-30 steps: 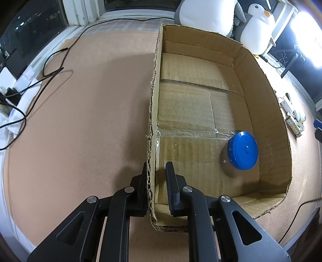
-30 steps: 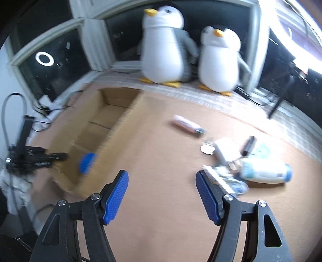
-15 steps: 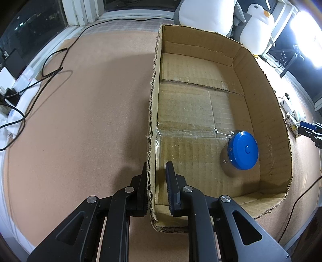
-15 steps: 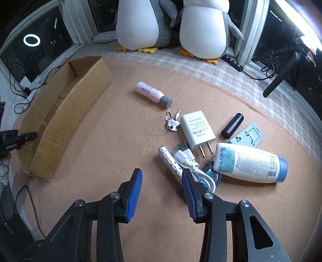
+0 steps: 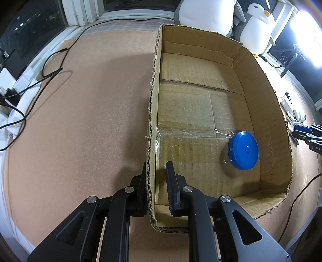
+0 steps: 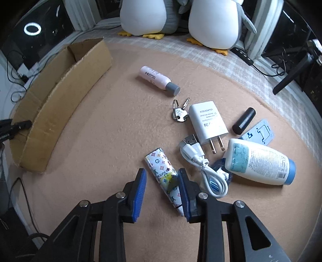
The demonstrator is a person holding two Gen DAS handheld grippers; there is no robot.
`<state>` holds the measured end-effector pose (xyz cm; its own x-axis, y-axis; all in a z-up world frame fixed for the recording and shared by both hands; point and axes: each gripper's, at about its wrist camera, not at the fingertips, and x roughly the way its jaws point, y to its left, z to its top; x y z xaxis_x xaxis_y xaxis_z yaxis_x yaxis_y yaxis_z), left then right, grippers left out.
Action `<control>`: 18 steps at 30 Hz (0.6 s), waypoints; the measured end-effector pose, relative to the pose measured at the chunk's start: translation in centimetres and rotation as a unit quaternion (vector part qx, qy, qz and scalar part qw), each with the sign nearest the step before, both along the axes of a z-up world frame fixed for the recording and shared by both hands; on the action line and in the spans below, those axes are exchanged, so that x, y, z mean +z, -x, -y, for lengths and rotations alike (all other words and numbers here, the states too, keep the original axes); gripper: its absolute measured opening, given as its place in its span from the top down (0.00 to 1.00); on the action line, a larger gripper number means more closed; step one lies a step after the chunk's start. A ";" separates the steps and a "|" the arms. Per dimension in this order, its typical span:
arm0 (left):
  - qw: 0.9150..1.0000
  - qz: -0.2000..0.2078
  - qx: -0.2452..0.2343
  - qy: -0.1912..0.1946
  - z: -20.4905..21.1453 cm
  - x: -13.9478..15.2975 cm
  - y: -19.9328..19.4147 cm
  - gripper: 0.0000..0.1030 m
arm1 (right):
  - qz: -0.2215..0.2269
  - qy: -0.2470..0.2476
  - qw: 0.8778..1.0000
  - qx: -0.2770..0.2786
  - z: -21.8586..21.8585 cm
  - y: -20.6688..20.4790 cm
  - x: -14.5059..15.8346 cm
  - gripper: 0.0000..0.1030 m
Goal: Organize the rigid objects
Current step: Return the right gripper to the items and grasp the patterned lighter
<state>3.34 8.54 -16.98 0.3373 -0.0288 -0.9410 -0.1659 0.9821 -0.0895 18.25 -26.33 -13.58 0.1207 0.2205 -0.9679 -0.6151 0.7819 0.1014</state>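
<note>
My left gripper [image 5: 156,165] is shut on the left wall of the open cardboard box [image 5: 261,84]. A blue round lidded container [image 5: 243,150] lies inside, near the right wall. In the right wrist view the box [image 6: 60,100] is at the left on the tan mat. My right gripper [image 6: 161,173] points down over a patterned white tube [image 6: 161,169] lying between its blue pads. Its jaws are closing; the right pad is against the tube, and the left pad stands apart from it.
Right of the tube lie a white USB cable [image 6: 203,167], a white charger [image 6: 208,123], keys [image 6: 179,113], a black cylinder [image 6: 243,121], a blue card [image 6: 259,133] and a white lotion bottle [image 6: 259,161]. A pink bottle [image 6: 155,79] lies farther back. Plush penguins [image 6: 145,16] stand behind.
My right gripper has tilted down and sunk toward the pile, its jaws narrowing, and now straddles the patterned tube. The left gripper and the box have not moved.
</note>
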 end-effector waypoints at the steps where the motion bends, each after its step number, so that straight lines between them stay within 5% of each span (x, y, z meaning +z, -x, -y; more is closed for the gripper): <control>1: 1.000 0.000 0.000 0.000 0.0 0.0 0.0 0.87 | 0.000 0.004 1.000 0.002 0.0 -0.1 -0.1 0.72; 18: 1.000 0.000 0.001 0.001 0.0 0.0 -0.1 0.87 | -0.021 0.036 0.999 0.029 -0.2 -0.8 -1.5 0.77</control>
